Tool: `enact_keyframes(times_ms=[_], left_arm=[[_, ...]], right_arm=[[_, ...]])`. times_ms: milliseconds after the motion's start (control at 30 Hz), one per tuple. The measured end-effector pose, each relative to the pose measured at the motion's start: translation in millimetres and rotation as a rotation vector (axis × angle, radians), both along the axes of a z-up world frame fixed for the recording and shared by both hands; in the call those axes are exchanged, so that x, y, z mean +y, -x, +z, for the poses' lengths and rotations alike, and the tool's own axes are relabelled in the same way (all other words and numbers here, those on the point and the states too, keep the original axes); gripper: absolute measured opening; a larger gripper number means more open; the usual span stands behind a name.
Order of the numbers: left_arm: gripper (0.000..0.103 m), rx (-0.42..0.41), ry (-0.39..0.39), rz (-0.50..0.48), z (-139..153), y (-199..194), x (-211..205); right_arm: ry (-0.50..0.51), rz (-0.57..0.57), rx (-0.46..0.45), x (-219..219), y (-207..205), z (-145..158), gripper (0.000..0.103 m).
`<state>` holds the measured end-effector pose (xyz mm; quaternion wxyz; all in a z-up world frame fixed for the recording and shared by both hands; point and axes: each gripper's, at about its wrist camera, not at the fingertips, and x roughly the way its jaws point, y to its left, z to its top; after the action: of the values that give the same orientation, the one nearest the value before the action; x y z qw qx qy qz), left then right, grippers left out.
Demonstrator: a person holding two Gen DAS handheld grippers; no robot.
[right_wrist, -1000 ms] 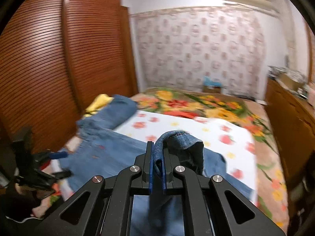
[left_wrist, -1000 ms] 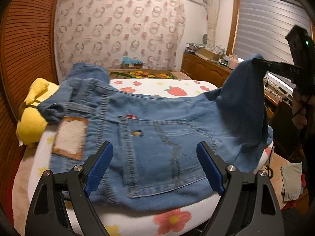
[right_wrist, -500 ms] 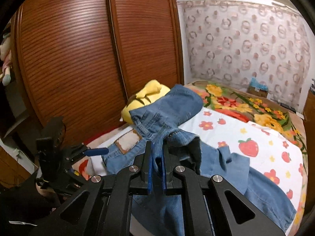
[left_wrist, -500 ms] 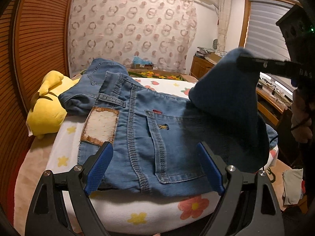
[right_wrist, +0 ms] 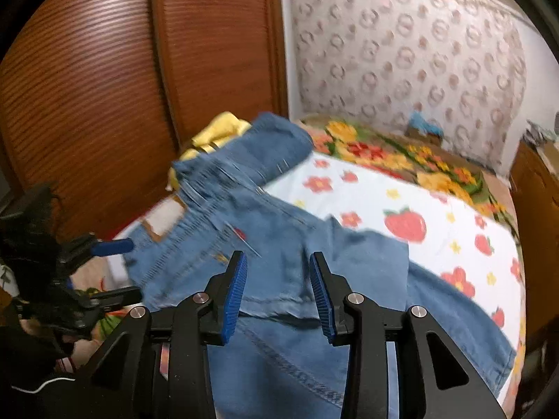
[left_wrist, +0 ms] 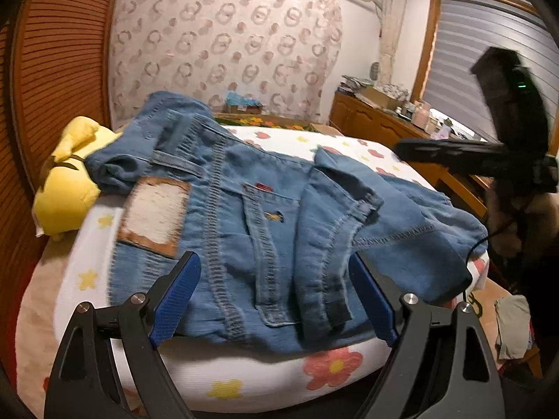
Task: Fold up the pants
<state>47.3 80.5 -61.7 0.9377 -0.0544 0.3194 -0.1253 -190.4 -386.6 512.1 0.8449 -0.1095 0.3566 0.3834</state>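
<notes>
looking down the right gripper (right_wrist: pixel 276 291), its jaws have just been opening and now stand apart with nothing pinched, only the dropped leg hem (left_wrist: pixel 344 192) of the jeans (left_wrist: pixel 244 216) lying below them on the seat. left gripper (left_wrist: pixel 276 296) hangs at the near edge of the bed (left_wrist: pixel 244 377) with jaws spread wide, empty, the waistband just past them. so i'd say one fold is laid over, still lumpy, with the far end bunched by the yellow plush (left_wrist: pixel 66 188) and more folding and smoothing left.
</notes>
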Motion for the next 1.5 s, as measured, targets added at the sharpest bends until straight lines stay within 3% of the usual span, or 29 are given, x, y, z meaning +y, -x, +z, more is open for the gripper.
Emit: enact_keyframes(times_ms=[167,300,433,500,533,567,667,867,1100,1267,1467,1500], left_arm=[[0.081,0.019,0.000,-0.070,-6,-5,-20],[0.061,0.048,0.003,-0.133,-15,-13,-36],[0.052,0.085,-0.039,-0.154,-29,-24,-50],[0.039,0.080,-0.072,-0.138,-31,-26,-52],[0.034,0.072,-0.082,-0.133,-31,-26,-51],[0.026,0.065,-0.089,-0.129,-29,-25,-50],[0.017,0.041,-0.089,-0.120,-22,-20,-45],[0.016,-0.077,-0.037,-0.081,18,5,-23],[0.016,-0.117,-0.029,-0.010,39,15,16],[0.016,-0.082,-0.014,0.044,31,13,49],[0.016,-0.016,-0.025,0.076,8,9,55],[0.017,-0.011,-0.037,0.091,6,8,56]], right_arm=[[0.053,-0.033,0.078,13,-19,-37,0.039],[0.080,-0.041,0.147,30,-39,-57,0.039],[0.073,-0.023,0.203,46,-52,-70,0.039],[0.068,-0.014,0.231,53,-58,-73,0.039],[0.061,-0.002,0.245,57,-60,-74,0.028],[0.047,0.023,0.253,63,-60,-72,0.005],[0.005,0.075,0.247,73,-71,-66,0.006],[-0.094,0.121,0.147,102,-74,-8,0.006],[-0.115,0.195,0.045,172,-77,44,0.006],[-0.077,0.226,0.035,226,-79,36,0.006],[-0.005,0.226,0.071,292,-101,4,0.006],[-0.002,0.225,0.075,285,-105,5,0.006]])
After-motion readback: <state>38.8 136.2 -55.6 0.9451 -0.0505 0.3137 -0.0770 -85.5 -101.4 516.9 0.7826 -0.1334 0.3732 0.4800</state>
